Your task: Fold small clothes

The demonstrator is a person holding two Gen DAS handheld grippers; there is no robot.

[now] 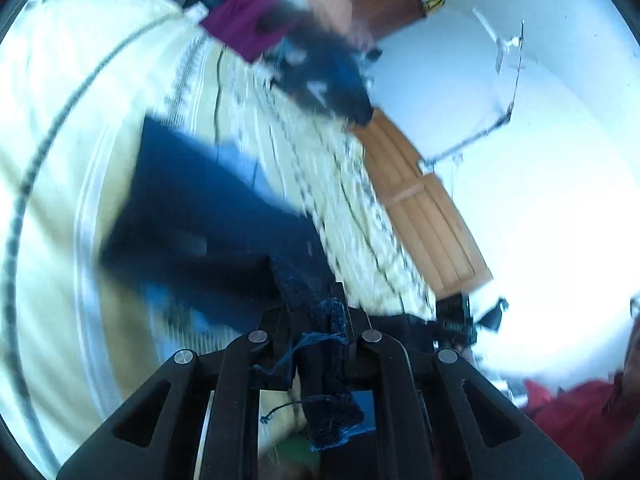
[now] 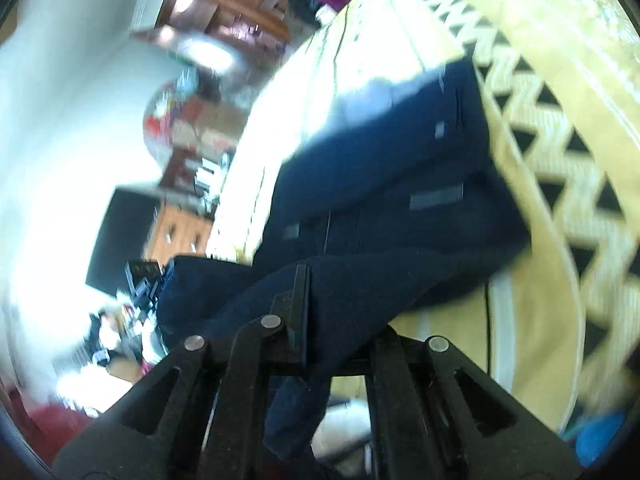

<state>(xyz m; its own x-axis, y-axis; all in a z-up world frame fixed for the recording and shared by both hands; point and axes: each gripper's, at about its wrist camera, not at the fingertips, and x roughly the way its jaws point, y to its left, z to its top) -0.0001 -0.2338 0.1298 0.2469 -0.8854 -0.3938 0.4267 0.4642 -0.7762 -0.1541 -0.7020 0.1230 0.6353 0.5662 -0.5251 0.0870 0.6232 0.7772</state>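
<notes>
Both grippers, left [image 1: 320, 320] and right [image 2: 320, 320], pinch the dark jeans [image 1: 200, 216] at frame bottom, lifting an edge to fold over.

Quick count: one dark blue garment [image 1: 208, 216], looks like jeans, on one cream patterned bedspread [image 1: 60, 120]. Two grippers, the left gripper [image 1: 320, 320] and the right gripper [image 2: 320, 320], each clamped on that garment's fabric. Past the far edge of the bedspread there's one magenta cloth [image 1: 244, 24] and one dark clothes pile [image 1: 332, 80] just beside it. Everything else is too blurry to count.
</notes>
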